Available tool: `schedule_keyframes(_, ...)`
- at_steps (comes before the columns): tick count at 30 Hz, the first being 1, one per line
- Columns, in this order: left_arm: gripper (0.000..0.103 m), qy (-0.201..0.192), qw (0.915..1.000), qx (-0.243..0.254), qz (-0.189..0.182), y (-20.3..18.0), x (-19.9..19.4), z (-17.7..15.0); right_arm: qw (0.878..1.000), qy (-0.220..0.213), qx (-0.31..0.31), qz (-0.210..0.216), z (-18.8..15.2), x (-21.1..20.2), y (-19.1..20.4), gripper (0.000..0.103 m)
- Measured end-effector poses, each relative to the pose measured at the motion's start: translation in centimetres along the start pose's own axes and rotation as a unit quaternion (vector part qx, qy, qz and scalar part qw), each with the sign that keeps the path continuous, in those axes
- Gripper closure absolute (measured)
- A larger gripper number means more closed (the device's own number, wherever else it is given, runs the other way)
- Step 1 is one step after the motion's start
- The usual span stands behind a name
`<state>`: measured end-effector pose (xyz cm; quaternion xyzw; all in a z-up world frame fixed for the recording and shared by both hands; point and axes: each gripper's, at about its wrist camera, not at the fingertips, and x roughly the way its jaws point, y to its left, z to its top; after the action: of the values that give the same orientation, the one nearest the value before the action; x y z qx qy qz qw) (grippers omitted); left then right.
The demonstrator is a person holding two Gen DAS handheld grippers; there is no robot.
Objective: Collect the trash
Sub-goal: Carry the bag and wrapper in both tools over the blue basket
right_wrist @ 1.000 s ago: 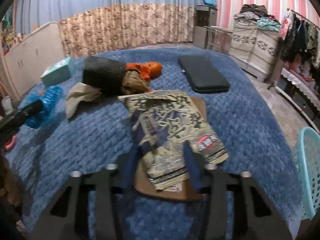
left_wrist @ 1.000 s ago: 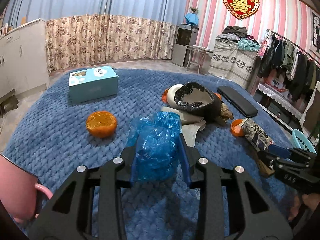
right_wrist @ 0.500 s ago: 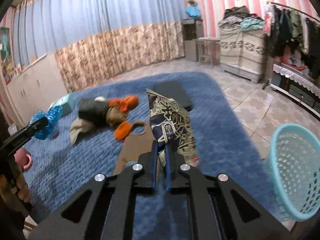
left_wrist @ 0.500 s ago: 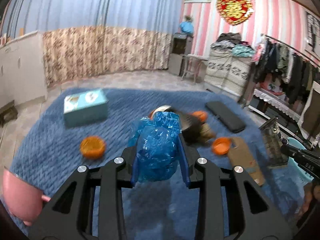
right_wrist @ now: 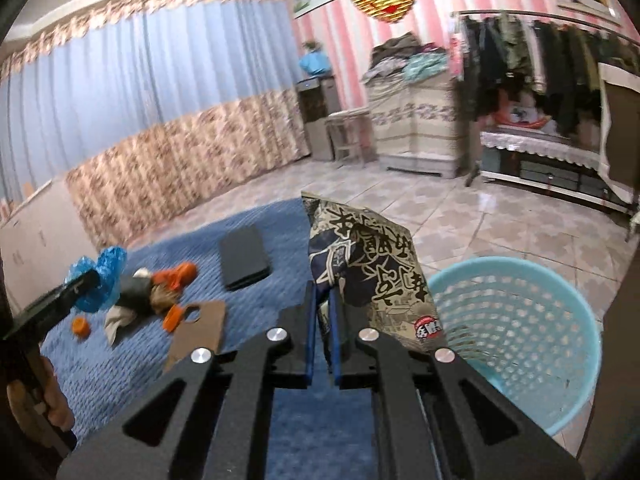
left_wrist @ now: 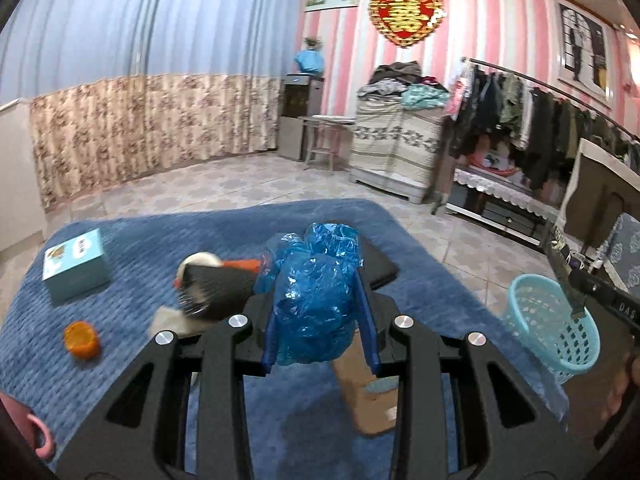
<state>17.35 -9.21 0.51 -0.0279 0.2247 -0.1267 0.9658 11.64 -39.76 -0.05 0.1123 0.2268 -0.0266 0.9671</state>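
My left gripper [left_wrist: 318, 300] is shut on a crumpled blue plastic bag [left_wrist: 314, 292], held up above the blue rug [left_wrist: 140, 248]. My right gripper [right_wrist: 322, 308] is shut on the edge of a printed snack wrapper [right_wrist: 372, 272], which hangs in the air just left of a light blue mesh basket [right_wrist: 516, 328]. That basket [left_wrist: 554, 320] stands on the tiled floor beside the rug's right edge. In the left wrist view the right gripper [left_wrist: 576, 292] with the wrapper shows over the basket. In the right wrist view the blue bag [right_wrist: 100, 276] shows at far left.
On the rug lie a teal box [left_wrist: 76, 266], an orange peel [left_wrist: 82, 340], a black bag heap [left_wrist: 216, 288] with orange scraps, a cardboard piece [right_wrist: 198, 330] and a flat black case [right_wrist: 244, 256]. A pink cup [left_wrist: 24, 428] sits at lower left. Clothes rack and furniture line the far wall.
The right gripper shut on the wrapper and lifted it off the cardboard toward the basket. The left gripper rose and swung right, still holding the blue bag.
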Motion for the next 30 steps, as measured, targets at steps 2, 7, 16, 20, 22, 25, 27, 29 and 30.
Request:
schedule_keyframes(2, 0.072, 0.000, 0.9999, 0.004, -0.011, -1.2, 0.4, 0.3, 1.000, -0.008, 0.013, -0.011, 0.3, -0.6, -1.5, 0.097)
schedule_keyframes(7, 0.072, -0.002, 0.9991, 0.024, -0.035, -4.8, 1.1, 0.7, 0.998, -0.021, 0.045, -0.045, 0.5, -1.6, -5.6, 0.097)
schedule_keyframes(16, 0.072, 0.016, 0.9943, 0.051, -0.092, -11.7, 3.4, 1.0, 0.991, -0.024, 0.085, -0.100, -0.1, -3.0, -11.7, 0.097)
schedule_keyframes(20, 0.072, 0.026, 0.9908, 0.070, -0.113, -14.8, 4.5, 0.4, 0.988, -0.020, 0.105, -0.107, -0.5, -3.2, -14.0, 0.097)
schedule_keyframes(22, 0.072, 0.035, 0.9878, 0.085, -0.126, -16.7, 5.3, 0.0, 0.987, -0.015, 0.114, -0.110, -0.8, -3.0, -15.0, 0.097)
schedule_keyframes(25, 0.072, 0.041, 0.9838, 0.099, -0.143, -19.3, 6.2, -0.7, 0.986, -0.004, 0.117, -0.117, -1.0, -2.5, -16.0, 0.097)
schedule_keyframes(27, 0.072, 0.050, 0.9805, 0.104, -0.159, -21.1, 7.0, -1.2, 0.985, 0.002, 0.119, -0.122, -1.3, -2.1, -16.4, 0.097)
schedule_keyframes(29, 0.072, 0.064, 0.9769, 0.105, -0.175, -22.8, 8.2, -1.7, 0.985, 0.004, 0.123, -0.123, -1.4, -1.8, -16.8, 0.097)
schedule_keyframes(30, 0.072, 0.069, 0.9754, 0.106, -0.180, -23.4, 8.5, -2.0, 0.984, 0.003, 0.126, -0.123, -1.5, -1.7, -17.1, 0.097)
